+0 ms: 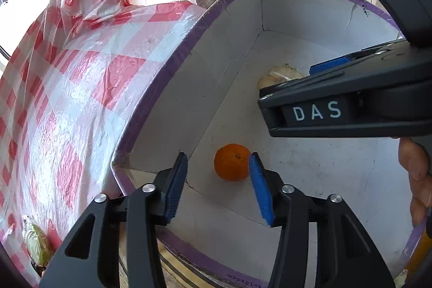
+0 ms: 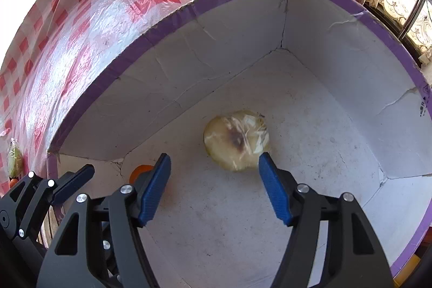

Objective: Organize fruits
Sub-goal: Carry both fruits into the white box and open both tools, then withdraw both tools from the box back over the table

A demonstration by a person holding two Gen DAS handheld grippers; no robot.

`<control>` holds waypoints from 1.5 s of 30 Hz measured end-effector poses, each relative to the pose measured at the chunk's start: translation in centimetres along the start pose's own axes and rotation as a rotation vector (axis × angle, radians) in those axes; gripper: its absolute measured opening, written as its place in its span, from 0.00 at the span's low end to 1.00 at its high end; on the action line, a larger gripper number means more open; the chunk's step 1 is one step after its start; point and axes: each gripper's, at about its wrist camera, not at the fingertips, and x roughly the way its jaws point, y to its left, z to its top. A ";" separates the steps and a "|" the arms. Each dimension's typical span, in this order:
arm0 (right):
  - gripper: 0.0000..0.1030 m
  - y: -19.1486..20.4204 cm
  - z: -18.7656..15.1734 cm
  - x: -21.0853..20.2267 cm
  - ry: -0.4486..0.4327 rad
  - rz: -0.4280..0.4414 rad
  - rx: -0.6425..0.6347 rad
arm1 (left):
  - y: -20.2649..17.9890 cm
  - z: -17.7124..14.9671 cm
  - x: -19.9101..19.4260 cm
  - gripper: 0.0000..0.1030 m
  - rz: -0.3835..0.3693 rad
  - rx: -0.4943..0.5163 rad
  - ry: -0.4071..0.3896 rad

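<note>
Below, the left gripper (image 1: 218,185) hangs over the near corner of the box (image 1: 172,66), its blue pads (image 1: 259,190) spread wide with nothing between them. An orange (image 1: 232,162) sits on the box floor just past the tips, close to the right pad; whether they touch cannot be told from this angle. The right gripper (image 2: 214,189) is likewise wide apart and holds nothing. Just beyond its tips, a pale yellow fruit (image 2: 237,140) wrapped in clear film, with a dark bruise on it, lies on the floor near the middle of the box. From the left wrist view this gripper crosses in from the right, above that wrapped fruit.

From the right wrist view, the orange shows only as a sliver behind the left pad, near the box's near wall. The box is white inside with a purple rim and cracked walls. It stands on a red-checked cloth (image 1: 81,88) under clear plastic. Outside the box, on the cloth at the far left, lies a green fruit (image 1: 36,244) in film.
</note>
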 end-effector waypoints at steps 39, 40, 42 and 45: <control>0.98 17.7 -6.8 -12.5 -0.453 0.219 -0.405 | 16.9 -19.2 -18.0 0.89 0.177 -0.636 -0.526; 0.98 18.3 -7.1 -12.3 -0.442 0.227 -0.424 | 17.3 -20.1 -18.2 0.89 0.190 -0.652 -0.518; 0.98 19.4 -7.7 -11.9 -0.421 0.241 -0.450 | 18.4 -22.1 -18.5 0.89 0.207 -0.694 -0.504; 0.98 21.0 -8.5 -11.1 -0.389 0.265 -0.486 | 19.6 -24.8 -18.9 0.89 0.239 -0.745 -0.478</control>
